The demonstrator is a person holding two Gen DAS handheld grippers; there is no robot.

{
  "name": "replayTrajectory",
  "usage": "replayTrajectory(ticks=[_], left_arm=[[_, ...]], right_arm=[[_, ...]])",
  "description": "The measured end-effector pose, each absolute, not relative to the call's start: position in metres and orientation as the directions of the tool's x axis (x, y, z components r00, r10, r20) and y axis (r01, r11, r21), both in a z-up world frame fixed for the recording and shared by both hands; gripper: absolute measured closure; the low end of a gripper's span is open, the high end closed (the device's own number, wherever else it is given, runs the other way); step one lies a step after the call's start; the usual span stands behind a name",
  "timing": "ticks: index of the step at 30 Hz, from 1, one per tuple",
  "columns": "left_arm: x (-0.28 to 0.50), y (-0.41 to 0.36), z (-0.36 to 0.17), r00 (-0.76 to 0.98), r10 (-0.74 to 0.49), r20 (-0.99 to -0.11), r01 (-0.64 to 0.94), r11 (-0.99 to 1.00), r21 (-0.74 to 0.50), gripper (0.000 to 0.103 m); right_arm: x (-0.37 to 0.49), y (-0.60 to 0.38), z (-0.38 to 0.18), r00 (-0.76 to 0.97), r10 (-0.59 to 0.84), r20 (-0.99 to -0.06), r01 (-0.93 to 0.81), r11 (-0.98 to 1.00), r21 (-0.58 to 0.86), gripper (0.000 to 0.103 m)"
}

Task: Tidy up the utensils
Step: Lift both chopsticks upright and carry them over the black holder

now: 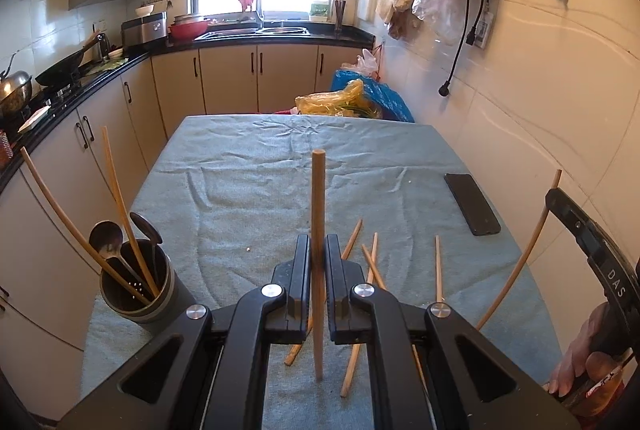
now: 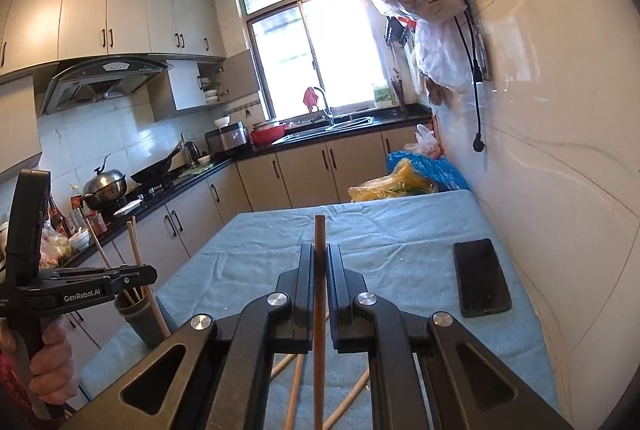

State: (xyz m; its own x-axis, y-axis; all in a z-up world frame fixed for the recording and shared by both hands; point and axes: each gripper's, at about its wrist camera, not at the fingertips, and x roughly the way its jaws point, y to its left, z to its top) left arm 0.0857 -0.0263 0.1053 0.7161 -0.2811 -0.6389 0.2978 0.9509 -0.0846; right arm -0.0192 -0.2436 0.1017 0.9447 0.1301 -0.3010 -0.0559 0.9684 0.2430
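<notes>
In the left wrist view my left gripper (image 1: 318, 244) is shut on a wooden chopstick (image 1: 319, 190) that stands upright above the table. Several loose chopsticks (image 1: 439, 268) lie scattered on the blue-grey cloth (image 1: 248, 190) below it. At the table's left edge a dark utensil holder (image 1: 138, 294) contains spoons and chopsticks. My right gripper (image 2: 320, 252) is shut on another chopstick (image 2: 319, 230), also upright. That gripper shows at the right edge (image 1: 558, 198) of the left wrist view. The right wrist view has the left gripper (image 2: 150, 272) next to the holder (image 2: 142, 322).
A black phone (image 1: 472, 204) lies on the cloth near the tiled wall (image 1: 540, 90) on the right. Counter and cabinets (image 1: 100, 134) run along the left, with a stove and pots. Plastic bags (image 1: 352, 100) sit past the table's far end.
</notes>
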Motion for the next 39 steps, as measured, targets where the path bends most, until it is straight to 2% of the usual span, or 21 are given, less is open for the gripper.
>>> replayTrajectory(ticks=[19,28,39], left_arm=[[0.073,-0.001,0.131,0.745,-0.287,-0.602,0.282,0.954,-0.105,0.097],[0.064,0.037,0.169,0.787,-0.263,-0.558,0.245,0.963,-0.108,0.097],[0.056,0.096,0.22,0.866,-0.172,-0.47,0.148,0.985,-0.088,0.097]], right_arm=[[-0.009,-0.216,0.125,0.941,0.21,-0.265,-0.147,0.96,0.237,0.097],[0.011,-0.19,0.146,0.919,0.315,-0.236,-0.246,0.928,0.28,0.097],[0.043,-0.13,0.185,0.879,0.442,-0.178,-0.379,0.876,0.299,0.097]])
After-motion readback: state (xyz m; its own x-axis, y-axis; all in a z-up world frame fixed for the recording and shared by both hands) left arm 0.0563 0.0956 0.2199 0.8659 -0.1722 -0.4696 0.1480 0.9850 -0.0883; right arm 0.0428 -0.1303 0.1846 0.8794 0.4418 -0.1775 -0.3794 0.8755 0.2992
